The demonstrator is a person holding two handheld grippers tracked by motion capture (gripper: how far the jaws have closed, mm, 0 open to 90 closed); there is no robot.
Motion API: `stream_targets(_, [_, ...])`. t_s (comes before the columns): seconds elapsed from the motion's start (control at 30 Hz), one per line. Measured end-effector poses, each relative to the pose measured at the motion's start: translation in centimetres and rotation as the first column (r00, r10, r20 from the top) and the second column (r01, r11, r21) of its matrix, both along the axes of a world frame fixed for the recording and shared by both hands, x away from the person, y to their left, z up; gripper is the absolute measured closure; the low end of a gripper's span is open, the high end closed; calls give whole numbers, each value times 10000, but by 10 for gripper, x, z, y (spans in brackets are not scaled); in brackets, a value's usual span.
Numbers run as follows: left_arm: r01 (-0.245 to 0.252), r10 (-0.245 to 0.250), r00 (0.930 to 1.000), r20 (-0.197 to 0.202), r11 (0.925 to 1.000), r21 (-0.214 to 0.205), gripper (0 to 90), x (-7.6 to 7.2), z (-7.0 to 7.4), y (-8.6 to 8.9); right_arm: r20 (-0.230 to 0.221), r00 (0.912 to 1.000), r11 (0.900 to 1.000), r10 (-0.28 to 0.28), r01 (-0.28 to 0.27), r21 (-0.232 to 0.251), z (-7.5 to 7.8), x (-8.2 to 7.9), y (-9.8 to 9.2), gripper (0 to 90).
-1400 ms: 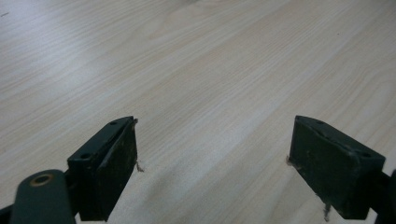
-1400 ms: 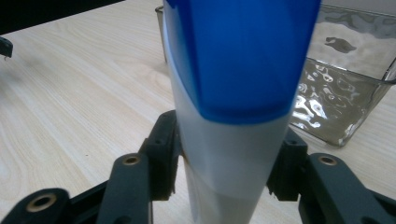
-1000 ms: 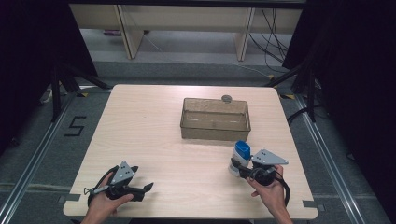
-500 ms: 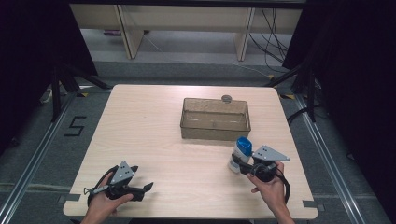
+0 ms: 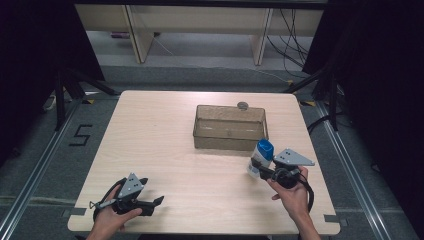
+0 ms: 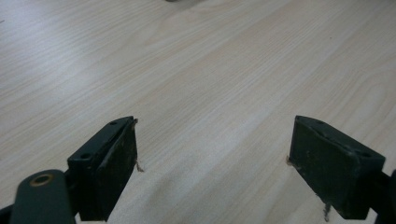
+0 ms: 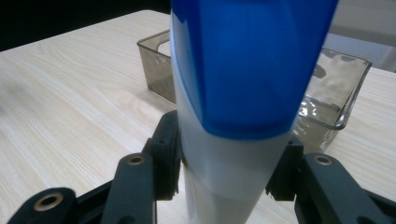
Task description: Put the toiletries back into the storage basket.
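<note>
A white bottle with a blue cap (image 5: 262, 156) (image 7: 238, 93) is held upright just off the table's right front area. My right gripper (image 5: 258, 167) (image 7: 224, 168) is shut on its white body, one jaw on each side. A clear smoky plastic bin (image 5: 230, 127) (image 7: 327, 88) stands on the table just behind the bottle, and it looks empty. My left gripper (image 5: 152, 202) (image 6: 212, 163) rests near the table's front left corner, open, with bare wood between its jaws.
A small grey round object (image 5: 243, 105) lies at the table's far edge behind the bin. The light wooden table (image 5: 150, 140) has dark floor around it, with a shelf frame (image 5: 200, 30) and cables beyond the far edge.
The right gripper has carried the bottle slightly up and toward the bin. The left gripper has stayed where it was.
</note>
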State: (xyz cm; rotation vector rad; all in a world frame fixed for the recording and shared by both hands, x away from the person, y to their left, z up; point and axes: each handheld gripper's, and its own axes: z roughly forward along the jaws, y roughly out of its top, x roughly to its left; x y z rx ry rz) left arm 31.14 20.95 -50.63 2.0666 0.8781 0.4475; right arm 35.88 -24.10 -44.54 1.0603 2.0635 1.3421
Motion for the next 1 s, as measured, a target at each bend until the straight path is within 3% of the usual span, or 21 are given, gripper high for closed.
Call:
stream_targets(0.1, [-65, 65, 10000, 50, 10000, -6, 150, 0, -1, 0, 166, 9999, 9998, -3, 6, -199, 3, 2, -3, 561])
stream_targets(0.13, [-58, 58, 10000, 48, 10000, -2, 150, 0, -1, 0, -52, 10000, 9999, -58, 57, -101, 4, 1, -3, 561])
stream_targets(0.17, [-49, 49, 10000, 47, 10000, -12, 150, 0, -1, 0, 122, 9999, 9997, 0, 3, -246, 6, 3, -5, 561])
stream_targets(0.23, [-105, 105, 9999, 29, 9998, -183, 150, 0, -1, -1, 8, 9999, 9999, -107, 107, 8, 6, 4, -4, 561])
stream_targets(0.27, [-134, 134, 9999, -4, 9997, -188, 150, 0, -1, -1, 187, 9998, 9996, -109, 114, -241, 8, 5, -6, 561])
stream_targets(0.3, [-135, 135, 9999, -3, 9997, -205, 150, 0, -1, -1, -3, 9999, 9997, -134, 134, -196, 9, 5, -6, 561])
stream_targets(0.33, [-131, 132, 9999, 31, 9996, -233, 150, 0, -1, -1, 200, 9998, 9996, -87, 93, -282, 10, 7, -7, 561])
stream_targets(0.37, [-75, 74, 10000, -26, 9997, -212, 150, 0, -1, -1, 6, 9999, 9999, -152, 152, -73, 11, 7, -5, 561])
stream_targets(0.4, [-89, 89, 10000, -16, 9997, -220, 150, 0, -1, -1, -145, 9996, 9995, -230, 227, -214, 14, 7, -6, 561])
stream_targets(0.5, [-84, 84, 10000, -15, 9998, -202, 150, 0, -1, -1, 155, 9997, 9992, -185, 191, -349, 15, 11, -6, 561])
stream_targets(0.53, [15, -15, 10000, -28, 10000, 71, 150, 0, -1, 1, -18, 9998, 9997, -185, 184, -180, 18, 10, -5, 561])
stream_targets(0.6, [-94, 94, 10000, -17, 9999, -43, 150, 1, -2, 0, -148, 9996, 9995, -238, 235, -200, 19, 10, -4, 561])
stream_targets(0.63, [-100, 100, 9999, -10, 9999, -48, 150, 1, -2, 0, 269, 9995, 9994, -150, 158, -303, 20, 13, -6, 562])
stream_targets(0.67, [-39, 39, 10000, -6, 9999, 105, 150, 1, -1, 1, -36, 9999, 9998, -167, 166, -118, 22, 12, -4, 561])
stream_targets(0.73, [7, -7, 10000, -24, 10000, 41, 150, 0, -1, 1, 269, 9995, 9992, -168, 177, -351, 26, 15, -6, 561])
stream_targets(0.77, [-129, 128, 9999, -7, 9997, -224, 150, 0, -2, -1, 109, 9997, 9995, -228, 230, -197, 27, 15, -5, 562])
stream_targets(0.9, [9, -9, 10000, -8, 10000, 58, 150, 0, -1, 1, 301, 9993, 9995, -206, 213, -226, 30, 18, -6, 561])
stream_targets(0.93, [7, -7, 10000, -12, 10000, 50, 150, 0, -1, 1, 97, 9995, 9994, -311, 312, -119, 32, 17, -5, 561])
stream_targets(0.97, [-106, 105, 9999, -6, 9998, -177, 150, 0, -1, 0, 347, 9990, 9993, -271, 280, -262, 34, 19, -7, 562])
stream_targets(1.0, [-5, 5, 10000, -8, 10000, 11, 150, 0, -1, 1, 296, 9989, 9992, -360, 364, -141, 34, 19, -6, 561])
